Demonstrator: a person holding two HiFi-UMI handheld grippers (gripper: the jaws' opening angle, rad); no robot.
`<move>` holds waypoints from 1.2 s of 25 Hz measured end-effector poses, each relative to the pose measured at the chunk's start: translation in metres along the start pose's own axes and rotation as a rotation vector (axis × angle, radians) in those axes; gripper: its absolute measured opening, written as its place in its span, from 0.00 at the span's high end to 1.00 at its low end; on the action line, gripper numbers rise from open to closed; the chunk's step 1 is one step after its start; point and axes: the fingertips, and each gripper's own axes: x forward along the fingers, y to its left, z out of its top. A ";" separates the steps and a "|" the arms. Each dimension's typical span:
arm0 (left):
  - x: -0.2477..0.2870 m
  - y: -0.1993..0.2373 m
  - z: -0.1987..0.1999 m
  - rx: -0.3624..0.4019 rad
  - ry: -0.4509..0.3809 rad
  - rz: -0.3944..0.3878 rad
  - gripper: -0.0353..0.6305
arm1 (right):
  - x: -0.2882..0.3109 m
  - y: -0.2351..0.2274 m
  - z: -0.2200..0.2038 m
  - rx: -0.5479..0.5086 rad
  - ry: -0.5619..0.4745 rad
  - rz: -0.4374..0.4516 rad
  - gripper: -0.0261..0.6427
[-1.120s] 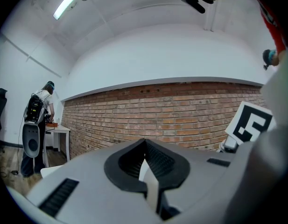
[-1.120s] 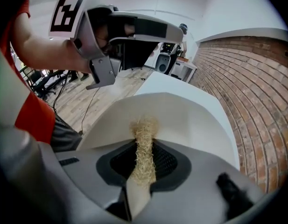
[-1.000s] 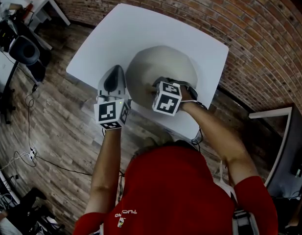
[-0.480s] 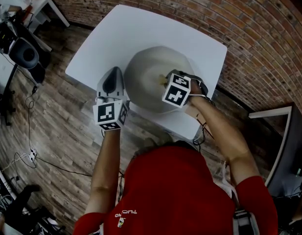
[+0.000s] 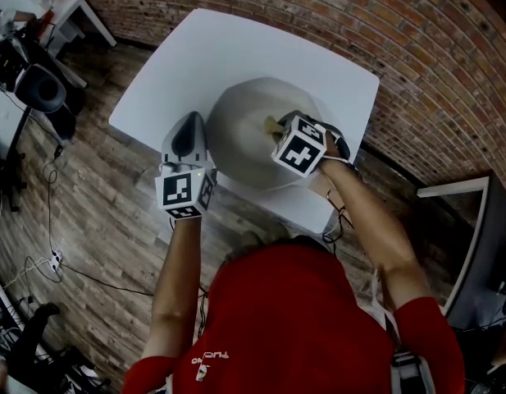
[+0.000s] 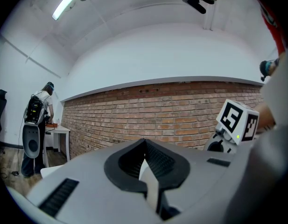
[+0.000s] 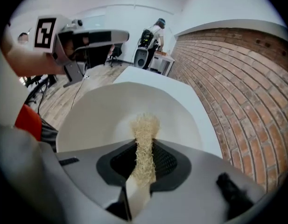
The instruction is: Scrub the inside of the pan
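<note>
Right gripper [image 7: 144, 160] is clamped down on a straw-coloured scrubber [image 7: 144, 125]. The jaws are squeezed in on it from both sides and a frayed tuft pokes out past the tips. That tuft hangs over the inside of the pan [image 7: 106, 115], a bit right of its middle. I honestly can't tell from either angle whether the fibres are actually pressing on the surface or just above it.

The pan is a big pale round thing on the white table [image 5: 236, 48], toward the near right part of the top. From the head view, its near right rim is covered by the right gripper and the hand behind it. I can't make out a handle anywhere.

Left gripper [image 6: 145, 157] has its jaws pressed together with nothing between them. Its own view just looks out at the brick wall [image 6: 158, 111]. In the head view it sits just beside the pan's left edge. Whether it touches the rim is hard to say.

Far back on the left there's a person [image 6: 41, 111] standing at a small table. They're too small to see much else.
</note>
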 end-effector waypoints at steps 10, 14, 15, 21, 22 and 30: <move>0.009 -0.030 0.024 -0.006 -0.037 -0.060 0.93 | -0.075 -0.040 0.056 0.302 -0.461 -0.093 0.83; 0.012 -0.045 0.039 -0.006 -0.061 -0.084 0.93 | -0.107 -0.044 0.080 0.374 -0.684 -0.083 0.83; 0.013 -0.049 0.042 -0.004 -0.067 -0.090 0.93 | -0.113 -0.043 0.085 0.380 -0.732 -0.079 0.83; 0.012 -0.066 0.059 0.001 -0.089 -0.121 0.93 | -0.145 -0.030 0.111 0.383 -0.955 -0.047 0.83; 0.011 -0.068 0.060 0.000 -0.090 -0.123 0.93 | -0.149 -0.027 0.113 0.384 -0.982 -0.043 0.83; 0.003 -0.073 0.065 0.004 -0.093 -0.123 0.93 | -0.164 -0.018 0.119 0.407 -1.091 -0.018 0.83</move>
